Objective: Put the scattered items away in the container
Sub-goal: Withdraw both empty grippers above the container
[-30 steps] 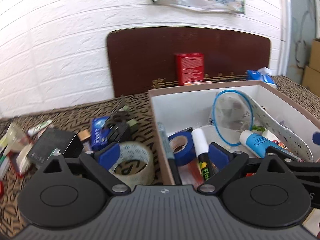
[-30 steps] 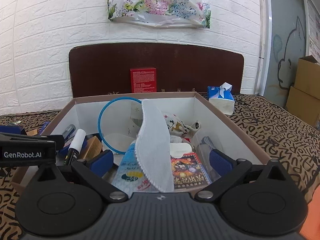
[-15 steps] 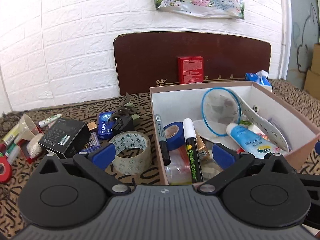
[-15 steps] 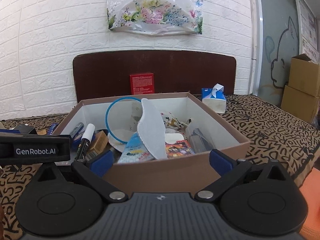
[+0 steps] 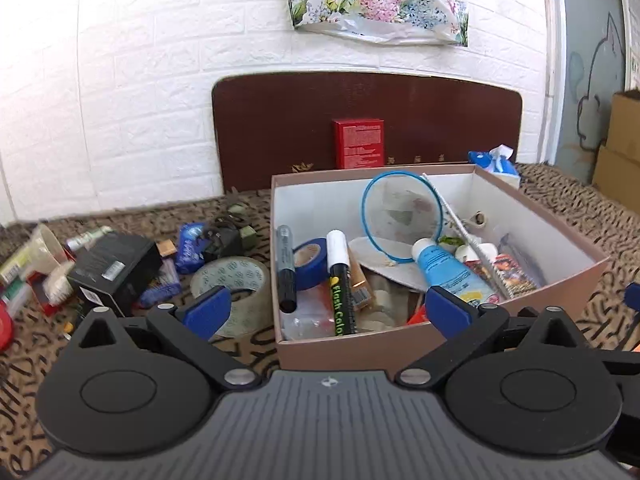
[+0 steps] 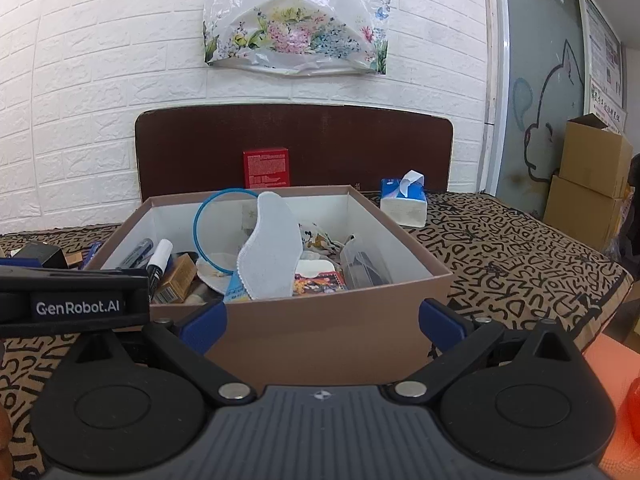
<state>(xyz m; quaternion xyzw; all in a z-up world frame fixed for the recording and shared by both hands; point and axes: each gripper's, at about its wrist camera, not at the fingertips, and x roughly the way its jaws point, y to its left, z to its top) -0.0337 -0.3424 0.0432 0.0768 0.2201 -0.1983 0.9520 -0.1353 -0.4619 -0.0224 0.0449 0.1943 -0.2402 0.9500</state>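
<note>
- The brown box sits on the patterned cloth, already holding markers, blue tape and a tube.
- Left gripper and right gripper: both spread wide, holding nothing.
- A clear tape roll lies just left of the box (outside it), beside a black carton.

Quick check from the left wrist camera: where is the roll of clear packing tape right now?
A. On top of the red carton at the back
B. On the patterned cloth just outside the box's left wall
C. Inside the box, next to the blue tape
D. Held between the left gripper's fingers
B: the clear packing tape roll lies on the patterned cloth just left of the box, while the open left gripper holds nothing.
</note>
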